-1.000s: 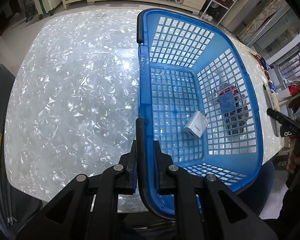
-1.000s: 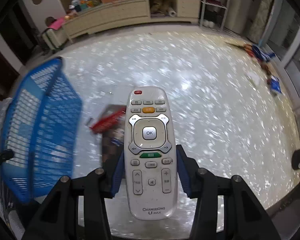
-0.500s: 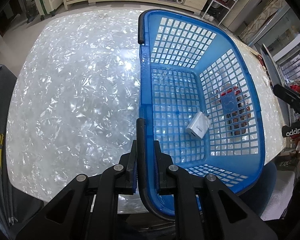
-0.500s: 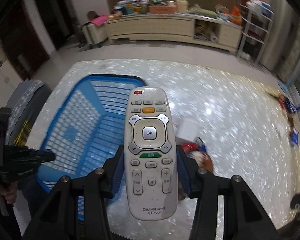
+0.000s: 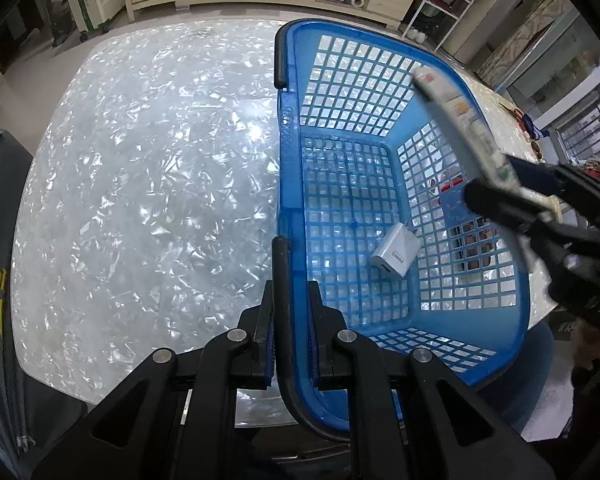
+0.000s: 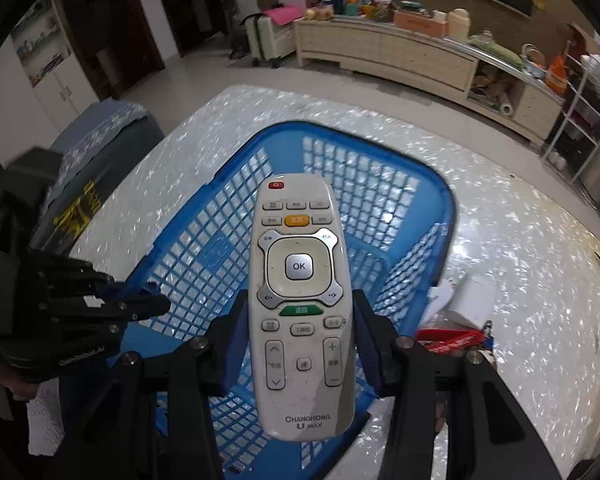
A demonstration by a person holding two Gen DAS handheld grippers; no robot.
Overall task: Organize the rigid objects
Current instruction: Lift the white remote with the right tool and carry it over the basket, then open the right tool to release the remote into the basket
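Right wrist | remote (image 6: pixel 300 300) above basket (image 6: pixel 440 200) | rim clear

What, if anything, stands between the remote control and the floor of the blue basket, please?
Nothing visible does. The remote control, shut in the right hand-held gripper, hangs above the blue basket; only a white charger lies near its right wall.

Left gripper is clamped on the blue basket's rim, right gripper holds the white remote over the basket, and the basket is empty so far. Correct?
Not empty. The left wrist view shows a white charger already lying in the blue basket. The rest stands: left gripper clamps the rim, right gripper holds the white remote.
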